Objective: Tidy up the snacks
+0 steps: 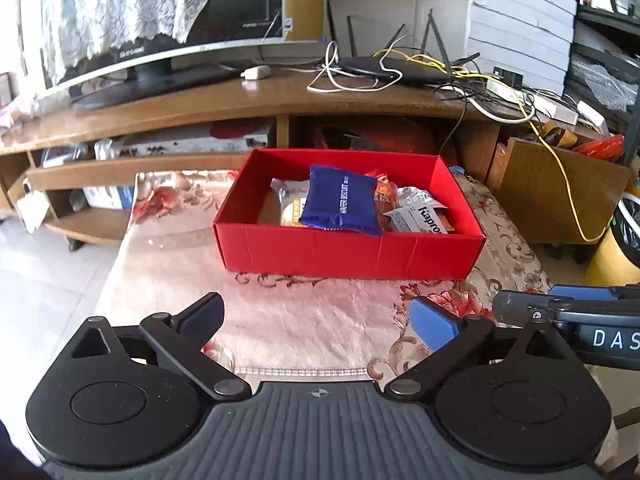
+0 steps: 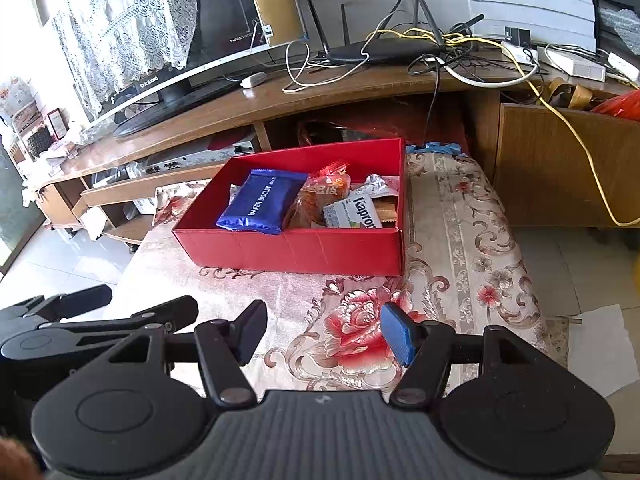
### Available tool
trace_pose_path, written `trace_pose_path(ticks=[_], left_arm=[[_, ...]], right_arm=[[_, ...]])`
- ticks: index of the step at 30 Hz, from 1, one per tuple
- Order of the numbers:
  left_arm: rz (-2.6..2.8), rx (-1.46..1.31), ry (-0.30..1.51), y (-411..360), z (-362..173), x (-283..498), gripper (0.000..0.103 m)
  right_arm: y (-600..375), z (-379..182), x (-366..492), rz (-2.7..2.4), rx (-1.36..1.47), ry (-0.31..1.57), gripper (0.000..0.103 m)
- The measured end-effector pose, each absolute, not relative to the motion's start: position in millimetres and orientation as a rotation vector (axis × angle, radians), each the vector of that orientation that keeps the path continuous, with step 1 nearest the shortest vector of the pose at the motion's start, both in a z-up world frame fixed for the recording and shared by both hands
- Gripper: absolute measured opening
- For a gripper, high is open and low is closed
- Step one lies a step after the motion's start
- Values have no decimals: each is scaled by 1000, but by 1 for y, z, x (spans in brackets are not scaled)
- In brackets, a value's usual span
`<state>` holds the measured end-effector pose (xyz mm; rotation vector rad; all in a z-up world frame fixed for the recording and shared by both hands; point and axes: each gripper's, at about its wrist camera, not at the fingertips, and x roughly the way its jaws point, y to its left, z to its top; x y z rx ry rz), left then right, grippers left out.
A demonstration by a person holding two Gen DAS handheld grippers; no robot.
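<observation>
Hovering low over a table spread with a floral cloth [image 1: 304, 320], the left gripper [image 1: 320, 320] has its jaws wide apart with nothing between them, only cloth showing in the gap. Beside it to the right, the right gripper [image 2: 324, 336] likewise stands parted and empty, its blue pad [image 2: 396, 336] facing a dark one across bare fabric. Both point downward and forward toward the far side of the table, and each appears at the edge of the other's view, so they sit close together, side by side. That empty, drawn-back pose suggests nothing is being carried at present; no loose snack lies on the visible cloth, so the sorting looks largely done. Farther off, near the table's far edge, sits an open red box [image 1: 348, 252], a shallow cardboard tray with plain, creased walls. Inside it the snacks lie piled rather than lined up: a glossy dark blue wafer biscuit packet [image 1: 340, 204] rests tilted on top, overlapping a silver and yellow pack to its left, with an orange wrapper [image 2: 324, 196] and a white packet [image 2: 360, 212] bearing black lettering crowded against the right wall. Beyond the table stands a wooden media unit [image 1: 240, 100] holding a screen, a router and tangled cables.
</observation>
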<state>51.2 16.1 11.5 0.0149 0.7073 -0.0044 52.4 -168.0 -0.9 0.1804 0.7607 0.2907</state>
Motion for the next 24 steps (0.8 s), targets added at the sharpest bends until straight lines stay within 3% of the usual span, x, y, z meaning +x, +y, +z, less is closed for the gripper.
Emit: trace_pose_path(ticks=[24], left_arm=[[-14, -41, 768, 21, 6, 49, 102]], right_arm=[[-166, -7, 42, 286, 167, 782, 57]])
